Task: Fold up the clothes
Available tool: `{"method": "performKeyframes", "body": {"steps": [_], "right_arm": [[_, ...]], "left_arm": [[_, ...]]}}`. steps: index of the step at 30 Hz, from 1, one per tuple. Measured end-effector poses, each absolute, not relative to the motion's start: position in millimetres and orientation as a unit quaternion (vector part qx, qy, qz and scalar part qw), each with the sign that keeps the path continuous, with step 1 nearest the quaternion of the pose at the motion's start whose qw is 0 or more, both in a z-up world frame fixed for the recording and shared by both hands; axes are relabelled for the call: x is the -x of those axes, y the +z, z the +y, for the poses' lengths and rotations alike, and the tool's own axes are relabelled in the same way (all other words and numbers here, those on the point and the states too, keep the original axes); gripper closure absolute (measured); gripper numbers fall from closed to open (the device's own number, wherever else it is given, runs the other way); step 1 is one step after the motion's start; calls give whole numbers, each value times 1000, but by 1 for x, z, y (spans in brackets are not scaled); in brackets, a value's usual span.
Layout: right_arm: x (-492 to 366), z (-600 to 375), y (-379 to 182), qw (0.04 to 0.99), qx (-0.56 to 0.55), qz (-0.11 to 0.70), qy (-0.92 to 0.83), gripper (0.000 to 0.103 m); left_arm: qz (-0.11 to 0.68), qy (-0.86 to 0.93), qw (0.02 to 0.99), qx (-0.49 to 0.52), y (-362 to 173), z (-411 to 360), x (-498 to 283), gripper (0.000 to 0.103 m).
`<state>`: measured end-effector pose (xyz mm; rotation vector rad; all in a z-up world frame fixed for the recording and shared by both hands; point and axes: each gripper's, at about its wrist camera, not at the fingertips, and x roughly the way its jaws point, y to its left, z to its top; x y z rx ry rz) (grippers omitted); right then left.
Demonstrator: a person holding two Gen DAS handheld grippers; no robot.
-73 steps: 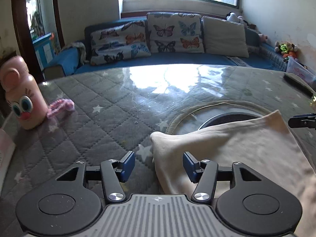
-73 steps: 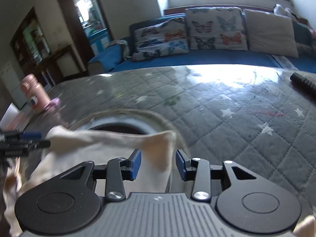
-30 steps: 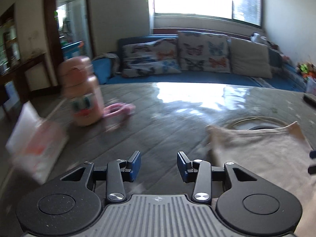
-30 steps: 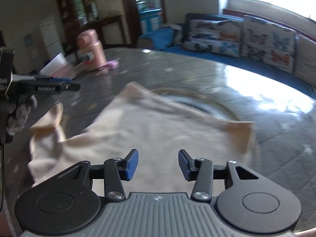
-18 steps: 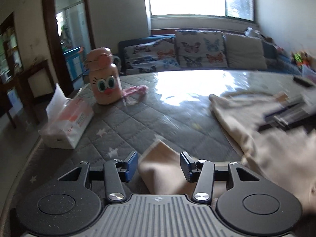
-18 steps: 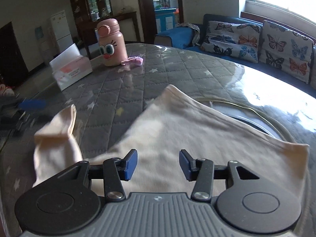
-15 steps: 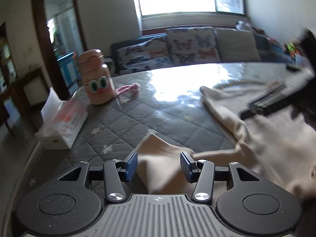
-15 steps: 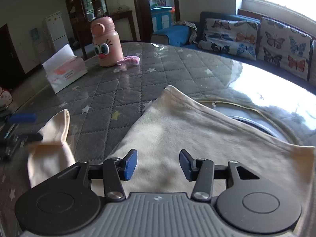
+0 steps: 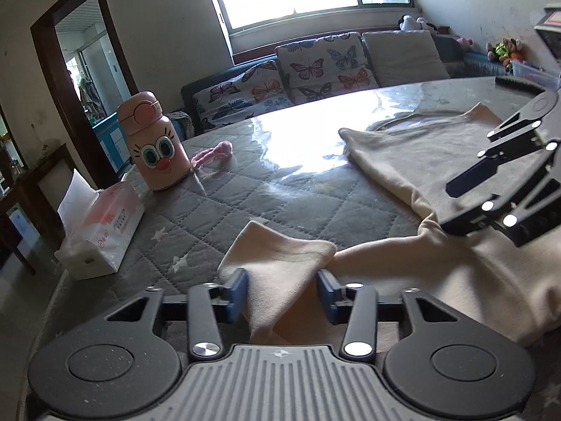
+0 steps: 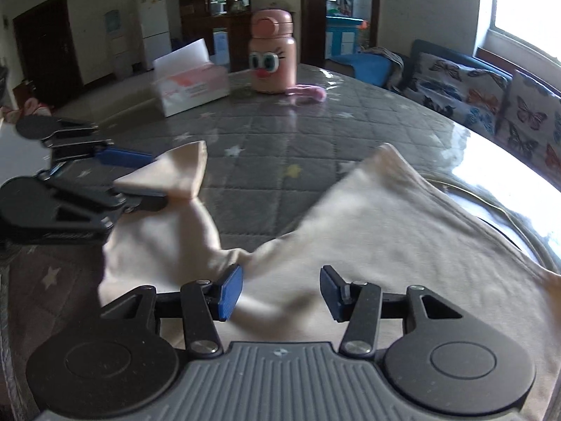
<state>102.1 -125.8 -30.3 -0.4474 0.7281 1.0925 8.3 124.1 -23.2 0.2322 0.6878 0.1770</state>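
While the cream shirt (image 10: 385, 231) lies spread on the grey quilted worktop (image 9: 280, 189), its sleeve (image 9: 280, 263) is stretched out to the left and sits between the fingers of the left claw (image 9: 282, 291). The left claw is seen wide open; the sleeve cuff lies in the gap but is not pinched. In the right wrist view the sleeve (image 10: 175, 182) is draped over the lower finger of the left claw (image 10: 136, 179), so contact on the underside is likely, clamping is not.

The right claw (image 10: 280, 291) is also held wide open, low over the body of the shirt near the armpit; nothing is gripped.

Handling, judged: the fabric is thin, light and limp. No stiffness can be counted on, so anything lifted will sag and drag the rest along. The worktop looks glossy in places, so sliding of the whole shirt is expected if it is pulled sideways. Best hold is judged to be the cuff end for the left claw, with the shoulder seam pinned or pinched by the right claw so the sleeve can be folded across the body.

A pink bottle (image 9: 154, 147), a tissue box (image 9: 101, 224) and a pink band (image 9: 214, 151) are well apart from the shirt.
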Motion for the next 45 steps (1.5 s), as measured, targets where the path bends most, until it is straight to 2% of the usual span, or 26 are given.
{"method": "performKeyframes", "body": {"steps": [3, 6, 7, 13, 16, 20, 24, 25, 27, 28, 31, 45], "right_arm": [[-101, -125, -29, 771, 202, 336, 502, 53], [-103, -127, -26, 771, 194, 340, 502, 53], [-102, -129, -24, 771, 194, 340, 502, 53], [-96, -138, -17, 773, 185, 338, 504, 51], [-89, -141, -16, 770, 186, 338, 509, 50], [-76, -145, -13, 762, 191, 338, 518, 50], [-58, -152, -11, 750, 199, 342, 530, 50], [-55, -153, -12, 748, 202, 342, 531, 50], [-49, -154, -15, 745, 208, 344, 532, 50], [-45, -155, -16, 744, 211, 344, 533, 50], [-33, -156, -22, 736, 218, 348, 539, 50], [7, -159, -24, 724, 242, 316, 563, 48]], "left_arm": [[336, 95, 929, -123, -26, 126, -7, 74], [329, 110, 931, -110, -24, 132, -5, 92], [326, 117, 933, -99, -22, 136, -4, 92], [305, 196, 932, 17, -11, 183, 14, 93], [318, 226, 919, 58, -16, 205, 23, 93], [330, 236, 909, 94, -20, 219, 33, 89], [325, 230, 911, 108, -18, 220, 37, 63], [324, 230, 911, 107, -18, 219, 36, 63], [328, 233, 910, 102, -21, 216, 32, 68], [328, 236, 909, 99, -22, 216, 31, 87], [325, 245, 909, 89, -23, 217, 27, 97], [320, 260, 910, 48, -18, 224, 14, 98]]}}
